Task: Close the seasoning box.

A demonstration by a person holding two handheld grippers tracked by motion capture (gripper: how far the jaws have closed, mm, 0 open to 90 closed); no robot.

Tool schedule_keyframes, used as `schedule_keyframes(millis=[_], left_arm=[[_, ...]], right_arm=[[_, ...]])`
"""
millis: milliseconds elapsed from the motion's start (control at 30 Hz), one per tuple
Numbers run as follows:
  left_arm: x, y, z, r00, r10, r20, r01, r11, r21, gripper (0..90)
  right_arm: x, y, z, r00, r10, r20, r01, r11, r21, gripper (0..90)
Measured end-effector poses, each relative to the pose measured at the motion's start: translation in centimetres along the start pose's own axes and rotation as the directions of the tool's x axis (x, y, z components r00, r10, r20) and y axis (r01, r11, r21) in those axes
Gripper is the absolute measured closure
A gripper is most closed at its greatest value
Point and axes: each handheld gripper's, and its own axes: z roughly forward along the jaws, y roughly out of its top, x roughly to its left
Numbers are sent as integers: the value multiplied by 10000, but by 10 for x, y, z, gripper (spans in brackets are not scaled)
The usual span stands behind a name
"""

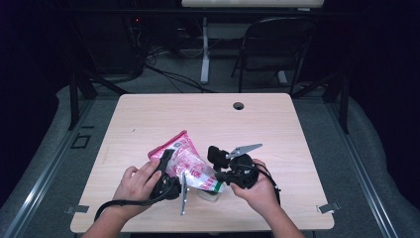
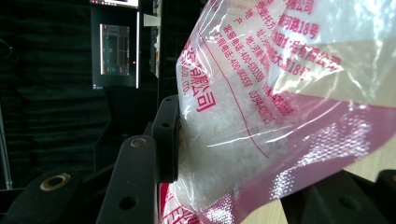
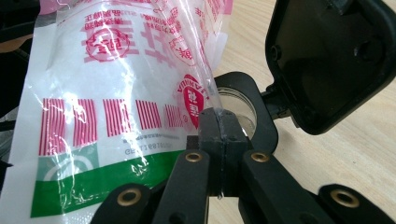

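A clear plastic bag [image 1: 187, 163] of white grains, printed in red with a green band, is held tilted over the table between two hand-held grippers. My left gripper [image 1: 166, 168] is shut on the bag's body, and one pad [image 2: 168, 135] presses into the grains [image 2: 233, 140]. My right gripper [image 3: 223, 125] is shut on a thin lower edge of the bag [image 3: 112, 102]. Just beyond its tips stands a clear jar [image 3: 240, 109] with a black ring, its black hinged lid [image 3: 327, 60] standing open.
The wooden table [image 1: 208, 116] has a round cable hole [image 1: 238, 105] near its far edge. A folding chair [image 1: 275, 47] and a desk leg [image 1: 204, 49] stand on the floor behind it. Cables trail from both grippers toward the near edge.
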Motion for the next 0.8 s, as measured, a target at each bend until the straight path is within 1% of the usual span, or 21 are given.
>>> schedule_keyframes(millis=[233,267,333,467,500,733,800], left_arm=[[0,1,-1,10000,81,-31,-81,10000,-21,615],[0,2,-1,9998,166,-95,-166,9999,-29,615],[0,3,-1,9997,256,-51,-256,9997,7,616],[0,3,-1,9998,184,-91,-184,9998,-47,616],[1,4,-2,9995,274,-145,-275,9996,-62,617],[1,6,-3,9993,356,-141,-356,9994,-23,618],[2,6,-3,9988,456,-167,-457,9990,-31,618]], right_arm=[[-1,-1,0,10000,24,-5,-24,10000,-32,900],[-1,-1,0,10000,50,12,-50,10000,-46,900],[-1,-2,0,10000,94,15,-94,9999,-50,900],[-2,-3,0,9999,106,-13,-106,9999,-83,900],[-2,-3,0,9999,122,-33,-122,9999,-107,900],[-3,-4,0,9999,144,20,-144,9999,-90,900],[-4,-4,0,9999,135,24,-134,9999,-99,900]])
